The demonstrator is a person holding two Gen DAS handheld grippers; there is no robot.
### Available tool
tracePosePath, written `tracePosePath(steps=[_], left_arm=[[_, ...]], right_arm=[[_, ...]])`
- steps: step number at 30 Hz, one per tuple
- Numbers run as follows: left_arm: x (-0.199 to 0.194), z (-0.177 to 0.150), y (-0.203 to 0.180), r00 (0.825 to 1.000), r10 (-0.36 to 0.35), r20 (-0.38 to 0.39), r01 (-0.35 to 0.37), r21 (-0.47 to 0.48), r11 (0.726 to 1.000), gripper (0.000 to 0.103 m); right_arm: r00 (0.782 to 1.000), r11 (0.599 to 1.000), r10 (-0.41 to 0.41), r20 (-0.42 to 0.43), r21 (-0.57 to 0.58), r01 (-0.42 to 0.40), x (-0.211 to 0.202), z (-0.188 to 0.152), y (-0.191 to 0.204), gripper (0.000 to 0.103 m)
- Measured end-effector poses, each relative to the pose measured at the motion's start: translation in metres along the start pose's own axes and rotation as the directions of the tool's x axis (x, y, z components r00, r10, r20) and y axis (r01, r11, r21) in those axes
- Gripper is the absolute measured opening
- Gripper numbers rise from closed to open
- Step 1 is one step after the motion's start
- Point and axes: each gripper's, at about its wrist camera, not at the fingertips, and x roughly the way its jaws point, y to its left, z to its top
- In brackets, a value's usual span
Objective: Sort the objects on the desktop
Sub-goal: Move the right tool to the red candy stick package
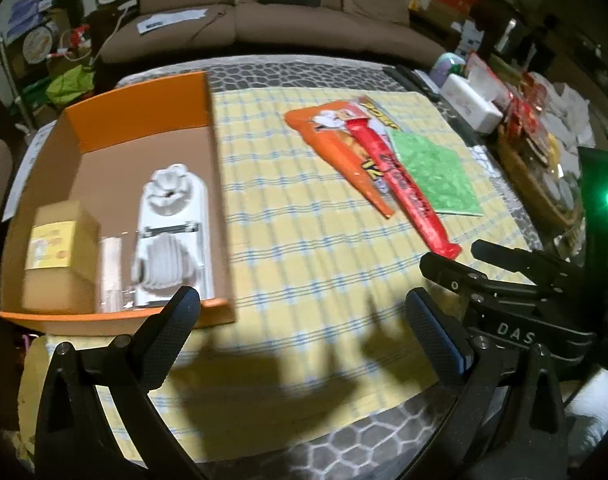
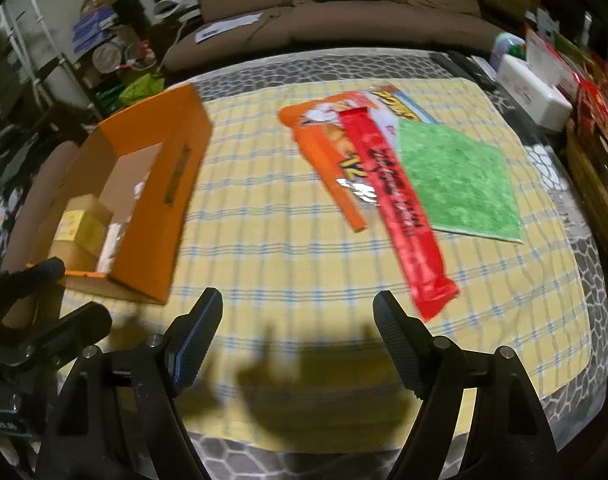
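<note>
Left gripper (image 1: pixel 299 300): fingers spread wide, holding nothing, poised above the near part of the yellow checked cloth (image 1: pixel 304 240), its left finger by the near right corner of the box.

Right gripper (image 2: pixel 297 304): fingers likewise spread apart, holding nothing, over the near edge of the same cloth; in the left wrist view it enters at far right (image 1: pixel 476 264).

Contents, left to right:

Orange cardboard box (image 1: pixel 143 108): open-topped, on the left of the table, partly on the cloth.
- Small brown carton (image 1: pixel 59 256) with a yellow label, in the near left corner of the box.
- Clear, slim item (image 1: pixel 111 272), blurred, between the carton and the white tool; identity cannot be told.
- White plastic kitchen tool (image 1: pixel 171 232), lying flat along the box's right wall.

Orange snack packet (image 1: pixel 340 152): flat on the cloth, right of centre, well apart from the box.

Red snack packet (image 1: pixel 408 188): long and narrow, lying across the orange packet's right side, its near end pointing toward the right gripper.

Green square cloth (image 1: pixel 432 172): flat, just beside the red packet on its right, its edge tucked against it.

Grey patterned tabletop (image 2: pixel 576 280): shows around the cloth.

Brown sofa (image 1: pixel 271 20): beyond the table.
</note>
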Motion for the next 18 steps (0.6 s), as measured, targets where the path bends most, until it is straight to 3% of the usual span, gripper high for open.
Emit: tracePosePath(steps=[6,11,18], left_arm=[[0.029,0.007,-0.024,0.999,-0.014,-0.031,0.015,0.012,1.000,0.103],[0.059,0.008,-0.031,0.996,-0.046,-0.075,0.044,-0.033,0.998,0.103],[0.101,0.005,-0.037,0.986,-0.089,-0.140,0.081,-0.066,0.995,0.103]], right_arm=[[1.000,0.998,-0.013,-0.010,0.067,0.014,0.010,0.001,-0.045,0.079],[0.999,0.991,-0.010,-0.034,0.136,0.015,0.029,0.000,-0.082,0.077],[0.998,0.987,-0.020,-0.062,0.156,0.029,0.056,-0.006,-0.110,0.073]])
